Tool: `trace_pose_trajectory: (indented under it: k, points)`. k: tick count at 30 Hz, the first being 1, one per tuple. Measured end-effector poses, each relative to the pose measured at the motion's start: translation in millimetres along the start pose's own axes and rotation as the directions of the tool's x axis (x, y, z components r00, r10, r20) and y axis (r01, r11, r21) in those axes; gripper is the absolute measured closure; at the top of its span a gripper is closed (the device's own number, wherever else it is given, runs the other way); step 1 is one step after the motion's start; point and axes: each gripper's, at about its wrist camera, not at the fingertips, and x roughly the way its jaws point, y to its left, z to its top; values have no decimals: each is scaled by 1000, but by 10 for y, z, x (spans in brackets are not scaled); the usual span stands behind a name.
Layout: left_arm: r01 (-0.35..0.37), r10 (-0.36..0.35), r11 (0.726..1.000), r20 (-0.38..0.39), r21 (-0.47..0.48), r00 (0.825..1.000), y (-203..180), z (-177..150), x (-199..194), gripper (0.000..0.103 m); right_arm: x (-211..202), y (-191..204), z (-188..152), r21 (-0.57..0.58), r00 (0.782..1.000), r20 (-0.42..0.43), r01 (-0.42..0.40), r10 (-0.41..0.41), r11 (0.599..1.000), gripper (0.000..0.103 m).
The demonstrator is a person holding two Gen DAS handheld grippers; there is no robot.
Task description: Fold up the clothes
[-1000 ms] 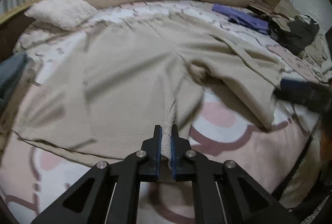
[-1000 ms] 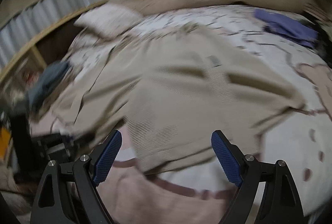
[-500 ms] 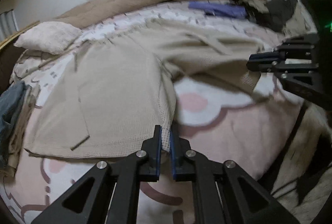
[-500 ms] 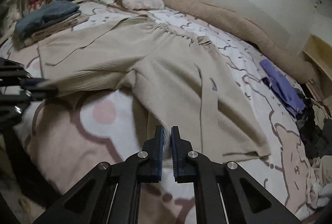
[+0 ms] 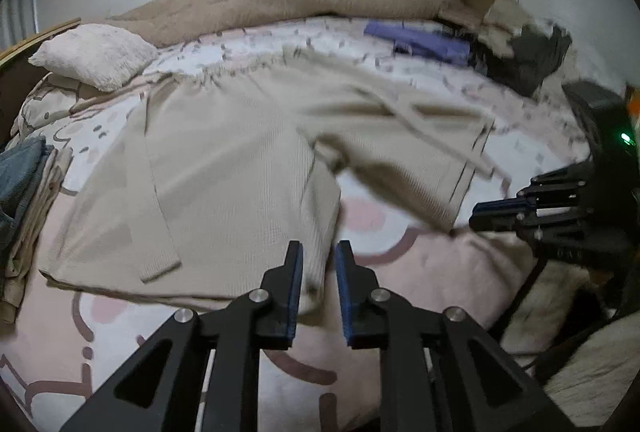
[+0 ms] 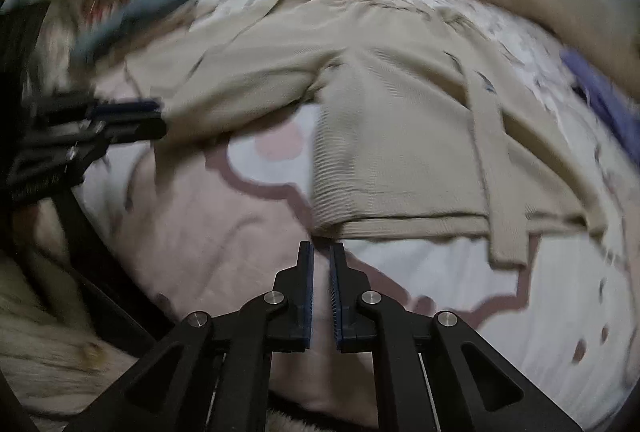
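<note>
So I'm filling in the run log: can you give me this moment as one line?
task: fold clothes | beige trousers spread on bed | left gripper open at hem | right gripper nearly shut, empty | fold not started

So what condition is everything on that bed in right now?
Beige trousers: spread flat, legs apart, unfolded.
Left gripper: slightly open, empty, at one hem.
Right gripper: nearly shut, empty, at the other hem.
Pillow: lying by the headboard.
Purple garment: lying loose, unfolded.
</note>
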Motion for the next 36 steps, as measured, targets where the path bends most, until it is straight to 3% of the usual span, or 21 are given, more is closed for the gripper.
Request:
trace_pose_trajectory:
  k: [3, 5, 8, 10, 11, 12, 18, 21, 24, 25, 26, 27, 29, 31, 36]
  points:
    - [29, -29, 1000, 51, -11, 998, -18, 172, -64, 53, -245, -375, 70, 147, 996, 93, -3, -10, 989, 96]
    - [52, -51, 999, 82, -10, 995, -63, 303, -53, 52, -389, -652, 114, 237, 988, 151, 6, -43, 971, 96]
    - [101, -99, 995, 100, -14, 990, -180, 507, 70, 49, -520, -1099, 154, 345, 972, 178, 85, -154, 935, 92]
    - [124, -124, 992, 104, 0, 987, -294, 602, 208, 46, -557, -1368, 155, 413, 962, 185, 109, -200, 904, 57]
    - [129, -130, 992, 100, 13, 986, -356, 636, 288, 46, -522, -1460, 160, 426, 963, 175, 115, -206, 897, 24]
    - [136, -138, 990, 94, 27, 986, -434, 665, 394, 46, -472, -1539, 170, 432, 964, 163, 120, -208, 894, 21]
    - [175, -173, 982, -34, 74, 984, -794, 597, 1152, 46, -170, -2013, 229, 470, 972, 89, 151, -217, 870, 21]
    - [222, -202, 969, -175, 108, 964, -873, 384, 1427, 46, -20, -2250, 258, 488, 974, 51, 167, -219, 857, 21]
    - [215, -182, 958, -175, 192, 968, -931, 229, 1379, 46, 131, -2487, 288, 505, 975, 14, 184, -221, 843, 21]
    - [216, -182, 955, -175, 201, 968, -928, 199, 1357, 46, 181, -2566, 298, 510, 975, 1, 190, -222, 839, 25]
    - [223, -189, 955, -177, 197, 966, -907, 177, 1345, 46, 268, -2594, 296, 517, 980, -13, 175, -197, 838, 49]
    - [230, -196, 954, -178, 194, 964, -884, 156, 1331, 46, 307, -2572, 301, 508, 978, -19, 189, -209, 840, 65]
    - [236, -202, 951, -178, 201, 963, -870, 125, 1312, 46, 304, -2505, 325, 474, 968, -16, 227, -249, 851, 84]
    - [238, -203, 948, -175, 210, 963, -868, 100, 1292, 46, 223, -2435, 361, 428, 961, 1, 251, -278, 868, 86]
    - [249, -215, 944, -171, 215, 962, -847, 56, 1281, 46, 300, -2471, 241, 378, 929, -40, 355, -368, 855, 86]
